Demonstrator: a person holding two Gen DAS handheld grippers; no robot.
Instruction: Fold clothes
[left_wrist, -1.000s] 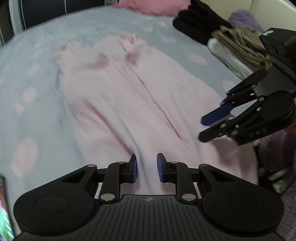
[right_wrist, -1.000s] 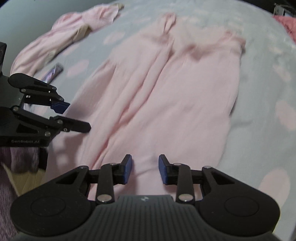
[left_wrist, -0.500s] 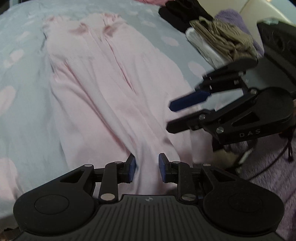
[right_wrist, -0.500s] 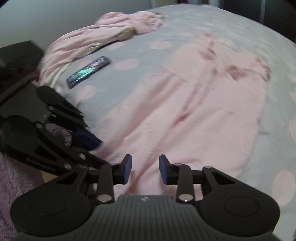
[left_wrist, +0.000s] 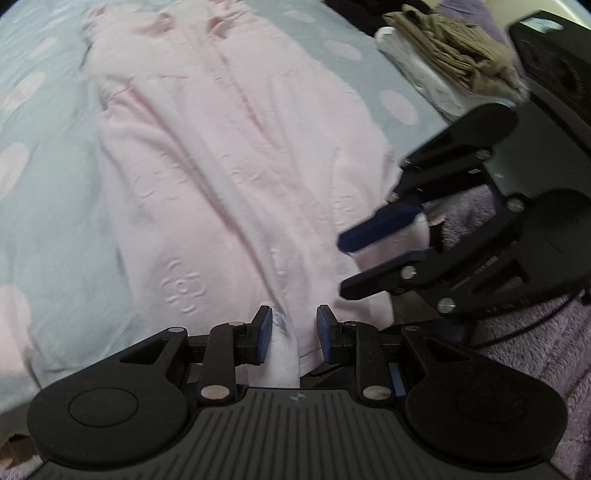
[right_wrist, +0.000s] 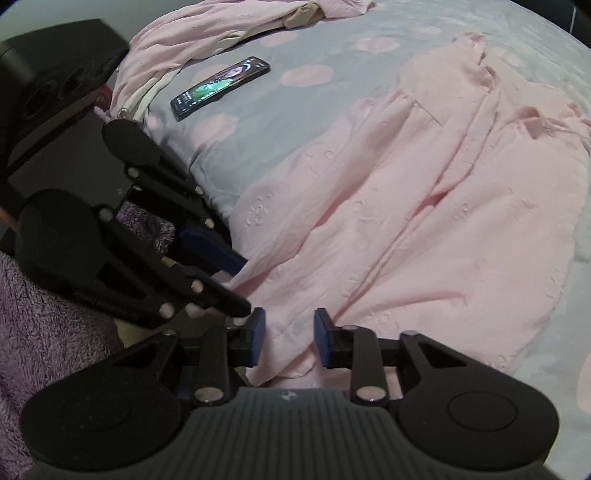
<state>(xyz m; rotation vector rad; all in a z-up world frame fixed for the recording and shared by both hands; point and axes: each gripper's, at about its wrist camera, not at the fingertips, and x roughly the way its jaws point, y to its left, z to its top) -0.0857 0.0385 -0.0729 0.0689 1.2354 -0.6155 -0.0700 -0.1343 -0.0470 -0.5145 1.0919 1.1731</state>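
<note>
Grey spotted bed (right_wrist: 325, 55); pink dress (right_wrist: 424, 206) spread flat, phone (right_wrist: 220, 87), crumpled pink garment (right_wrist: 207, 29)

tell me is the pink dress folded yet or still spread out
Spread out. The pink dress lies full length on the bedsheet, straps at the far end, no layer doubled over.

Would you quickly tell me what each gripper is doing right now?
Left gripper: open, pink garment hem between the jaws.
Right gripper: jaws closing around the garment's hem, not yet pinching.
</note>
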